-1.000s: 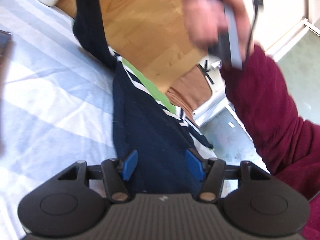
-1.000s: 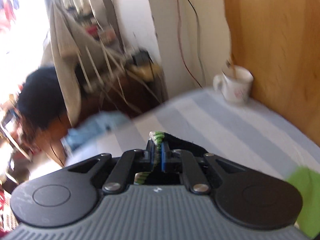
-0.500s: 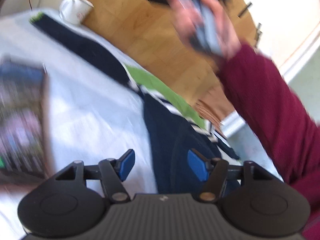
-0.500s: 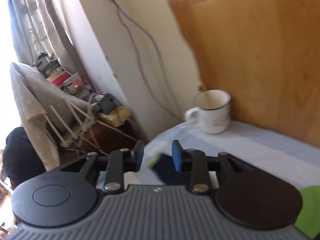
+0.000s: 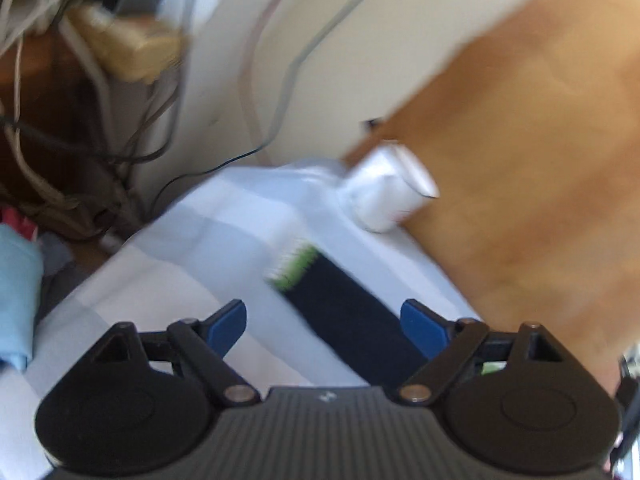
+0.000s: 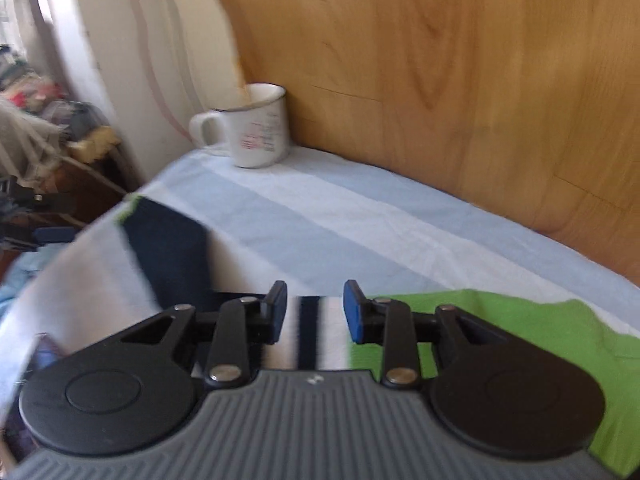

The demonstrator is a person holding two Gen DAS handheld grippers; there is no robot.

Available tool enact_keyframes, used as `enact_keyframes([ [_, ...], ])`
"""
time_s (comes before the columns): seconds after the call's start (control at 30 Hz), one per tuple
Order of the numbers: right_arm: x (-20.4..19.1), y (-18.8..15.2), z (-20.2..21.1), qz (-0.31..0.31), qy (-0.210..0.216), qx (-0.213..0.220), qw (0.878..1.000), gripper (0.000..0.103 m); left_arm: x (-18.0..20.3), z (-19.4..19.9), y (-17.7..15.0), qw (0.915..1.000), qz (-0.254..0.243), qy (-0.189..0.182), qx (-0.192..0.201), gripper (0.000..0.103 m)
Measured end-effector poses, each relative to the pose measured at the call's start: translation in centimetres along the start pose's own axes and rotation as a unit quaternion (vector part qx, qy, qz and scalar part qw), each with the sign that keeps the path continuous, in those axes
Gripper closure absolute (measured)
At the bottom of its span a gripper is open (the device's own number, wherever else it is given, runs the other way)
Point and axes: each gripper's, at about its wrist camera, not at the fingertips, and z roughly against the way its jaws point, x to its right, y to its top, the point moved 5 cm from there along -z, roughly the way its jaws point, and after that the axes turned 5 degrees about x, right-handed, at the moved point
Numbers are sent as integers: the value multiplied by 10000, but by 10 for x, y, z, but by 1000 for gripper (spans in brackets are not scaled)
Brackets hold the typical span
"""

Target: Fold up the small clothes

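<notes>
Our left tongs (image 5: 324, 322), released and just widened, straddle the navy sleeve (image 5: 352, 316) on the striped sheet (image 5: 224, 240). Our right tongs (image 6: 315, 312), likewise just parted, hang over the garment's striped part (image 6: 308, 332); green panel (image 6: 520, 320) rightward, mug (image 6: 256, 128) beyond.

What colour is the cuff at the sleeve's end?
Green, on a navy sleeve; cuff shows best in the left wrist view.
</notes>
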Motion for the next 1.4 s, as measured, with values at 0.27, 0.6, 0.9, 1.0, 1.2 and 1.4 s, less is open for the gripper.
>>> enact_keyframes([
  [0.27, 21, -24, -25, 191, -355, -69, 9992, 70, 18, -39, -11, 9990, -317, -263, -146, 13],
  [0.6, 28, 4, -6, -16, -764, 1031, 9917, 98, 32, -2, -26, 9952, -953, -106, 203, 102],
  [0.9, 29, -10, -8, -644, -226, 711, 9951, 65, 1, 12, -27, 9987, -499, 131, -50, 93],
  [1.0, 17, -17, 17, -713, 132, 741, 9946, 65, 4, 9, -24, 9992, -385, 28, -49, 39],
  [1.2, -18, -41, 39, -440, 612, 900, 9931, 66, 9, -8, -15, 9996, 33, -279, 40, 19],
  [1.4, -49, -60, 0, -665, 1419, 84, 9876, 81, 14, -41, -21, 9998, 161, -73, -42, 95],
])
